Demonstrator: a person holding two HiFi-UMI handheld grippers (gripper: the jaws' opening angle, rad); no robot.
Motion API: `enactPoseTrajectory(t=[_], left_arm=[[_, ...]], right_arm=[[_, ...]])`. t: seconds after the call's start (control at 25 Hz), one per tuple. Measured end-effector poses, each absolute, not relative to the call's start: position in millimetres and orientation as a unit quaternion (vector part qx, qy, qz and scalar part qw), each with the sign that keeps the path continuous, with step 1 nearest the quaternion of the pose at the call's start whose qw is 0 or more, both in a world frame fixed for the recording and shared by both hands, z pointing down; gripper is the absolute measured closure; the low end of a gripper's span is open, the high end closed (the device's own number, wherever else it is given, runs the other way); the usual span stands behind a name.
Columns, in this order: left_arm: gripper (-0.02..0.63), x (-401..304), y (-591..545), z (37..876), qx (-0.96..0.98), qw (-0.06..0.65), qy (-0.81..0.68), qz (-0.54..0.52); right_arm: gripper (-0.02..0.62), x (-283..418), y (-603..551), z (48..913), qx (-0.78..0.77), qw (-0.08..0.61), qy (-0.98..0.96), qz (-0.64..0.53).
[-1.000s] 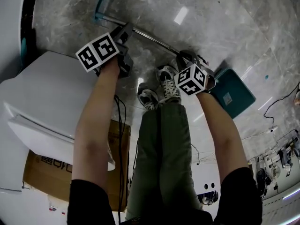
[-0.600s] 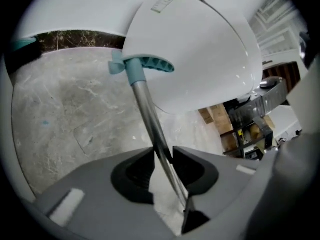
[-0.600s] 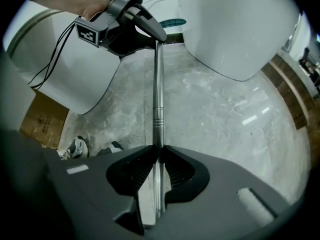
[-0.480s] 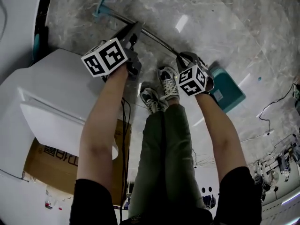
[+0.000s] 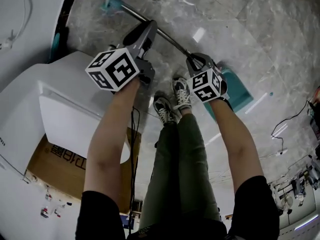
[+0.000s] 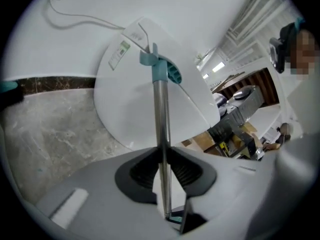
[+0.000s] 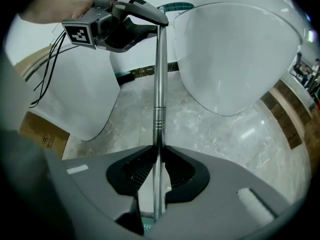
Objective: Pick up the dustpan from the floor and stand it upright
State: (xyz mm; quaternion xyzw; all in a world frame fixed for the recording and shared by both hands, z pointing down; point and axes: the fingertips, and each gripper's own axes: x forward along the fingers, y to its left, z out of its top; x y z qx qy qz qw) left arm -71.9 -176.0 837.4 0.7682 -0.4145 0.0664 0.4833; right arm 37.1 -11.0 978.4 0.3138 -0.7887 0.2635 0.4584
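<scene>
The dustpan has a teal pan (image 5: 235, 91), a long metal handle (image 5: 172, 40) and a teal grip end (image 5: 111, 4). It slants up off the grey marble floor. My left gripper (image 5: 147, 31) is on the upper part of the handle, its jaws closing with the pole (image 6: 161, 114) pressed between the pads. The teal grip (image 6: 162, 69) shows beyond them. My right gripper (image 5: 197, 61) is shut on the handle's lower part, just above the pan. In the right gripper view the pole (image 7: 159, 99) runs up from my right gripper (image 7: 157, 156) to my left gripper (image 7: 150, 19).
A large white rounded appliance (image 5: 45, 109) stands at the left, with a cardboard box (image 5: 50, 169) beside it. The person's shoes (image 5: 172, 101) are on the floor between the grippers. Cables (image 5: 290, 119) lie at the right. Another white rounded body (image 7: 235, 49) stands behind the pole.
Both grippers have risen with the handle. The left jaws, open beside the pole a second ago, have closed onto it. The pan has tipped up and looks smaller.
</scene>
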Motion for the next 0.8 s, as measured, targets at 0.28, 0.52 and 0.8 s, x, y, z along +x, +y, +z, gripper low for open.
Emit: enactPoseTrajectory(t=[0.28,0.52,0.8], left_arm=[[0.479,-79.9,-199.1,785.4,0.797,0.443,-0.407,0.058],[0.479,-91.2,-212.8,748.7,0.815,0.407,-0.407,0.061],[0.477,-118.2,-228.8,704.3,0.822,0.363,-0.432,0.080]], right_arm=[[0.518,17.9,-43.5,949.4,0.307,0.417,-0.814,0.261],[0.514,13.3,-56.0,914.6,0.318,0.384,-0.823,0.273],[0.514,-1.5,-83.8,822.3,0.335,0.330,-0.846,0.250]])
